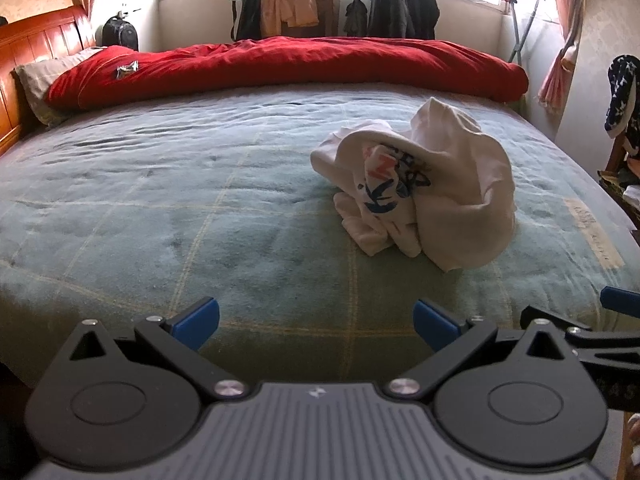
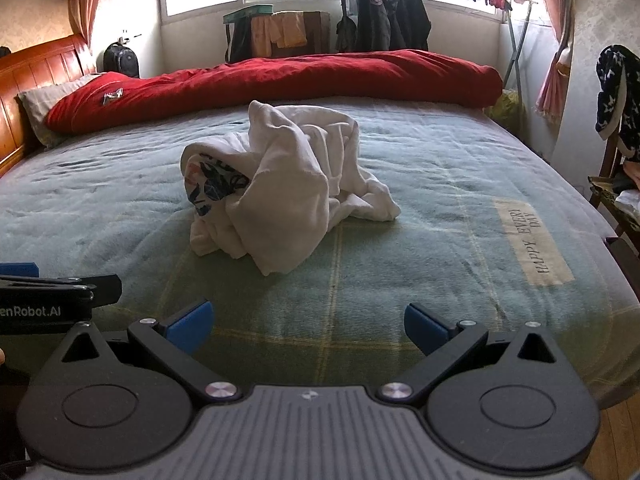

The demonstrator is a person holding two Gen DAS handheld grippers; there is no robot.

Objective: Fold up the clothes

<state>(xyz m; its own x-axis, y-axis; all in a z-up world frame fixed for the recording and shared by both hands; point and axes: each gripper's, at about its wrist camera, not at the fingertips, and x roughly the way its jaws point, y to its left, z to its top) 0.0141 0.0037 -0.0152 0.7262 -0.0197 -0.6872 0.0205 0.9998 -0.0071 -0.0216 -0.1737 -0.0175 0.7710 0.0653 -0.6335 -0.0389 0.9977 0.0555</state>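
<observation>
A crumpled white T-shirt (image 1: pixel 452 192) with a blue and red print lies in a heap on the green plaid bedspread (image 1: pixel 200 208). In the right wrist view the same T-shirt (image 2: pixel 288 184) sits ahead and slightly left, on the bedspread (image 2: pixel 400 260). My left gripper (image 1: pixel 316 322) hovers over the near edge of the bed, open and holding nothing, well short of the shirt. My right gripper (image 2: pixel 306 322) is also open, with nothing between its blue pads, and the shirt lies ahead of it. Each gripper shows at the edge of the other's view.
A rolled red duvet (image 1: pixel 280 64) runs across the far side of the bed, with a pillow (image 1: pixel 40 76) and wooden headboard (image 1: pixel 36 48) at left. Dark jackets hang on a drying rack (image 2: pixel 384 16) by the window. A chair with clothes (image 2: pixel 616 128) stands at right.
</observation>
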